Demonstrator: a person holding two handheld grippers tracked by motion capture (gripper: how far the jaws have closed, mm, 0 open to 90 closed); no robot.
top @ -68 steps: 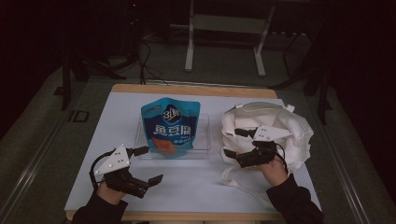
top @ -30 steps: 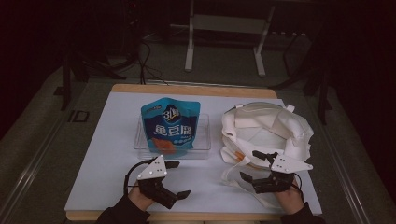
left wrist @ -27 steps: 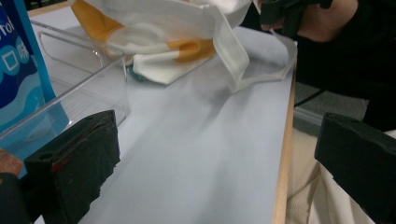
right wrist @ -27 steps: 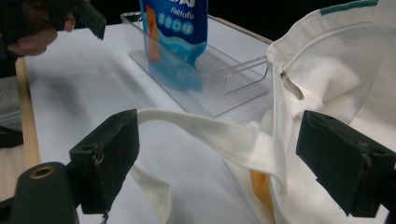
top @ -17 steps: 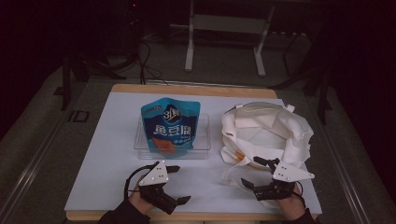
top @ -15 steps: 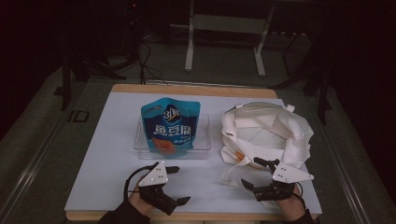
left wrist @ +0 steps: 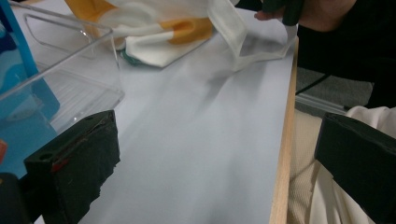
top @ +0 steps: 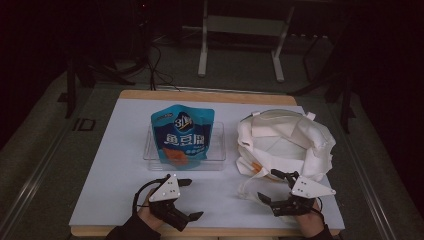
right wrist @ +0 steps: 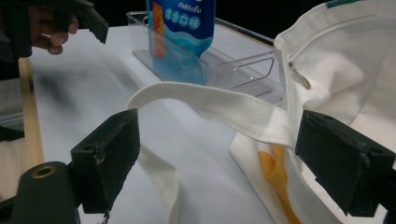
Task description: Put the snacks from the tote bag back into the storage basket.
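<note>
The left gripper (top: 184,198) is hovering just above the tabletop (top: 120,165) near its front edge, left of the middle, with its fingers (left wrist: 74,161) standing wide apart and gripping nothing; in the left gripper view only bare white surface is lying between them. The right gripper (top: 277,187) is sitting near the front right corner, its fingers (right wrist: 109,149) likewise spread wide and closed on nothing.

The white cloth bag (top: 285,142) is slumping on the right half of the tabletop, its mouth gaping upward, with a patch of orange showing at its lower left. One of its straps (right wrist: 219,109) is arching out toward the front edge, and in the right gripper view this strap is passing across the gap between the open fingers (whether it is touching either finger, I cannot tell). A second length of strap (right wrist: 161,179) is trailing down onto the tabletop below it.

Left of the bag, near the middle of the tabletop, a clear plastic tray (top: 216,150) is holding a blue snack pouch (top: 182,132), which is standing upright inside it. The tray is lying apart from both grippers, closer to the left one.
</note>
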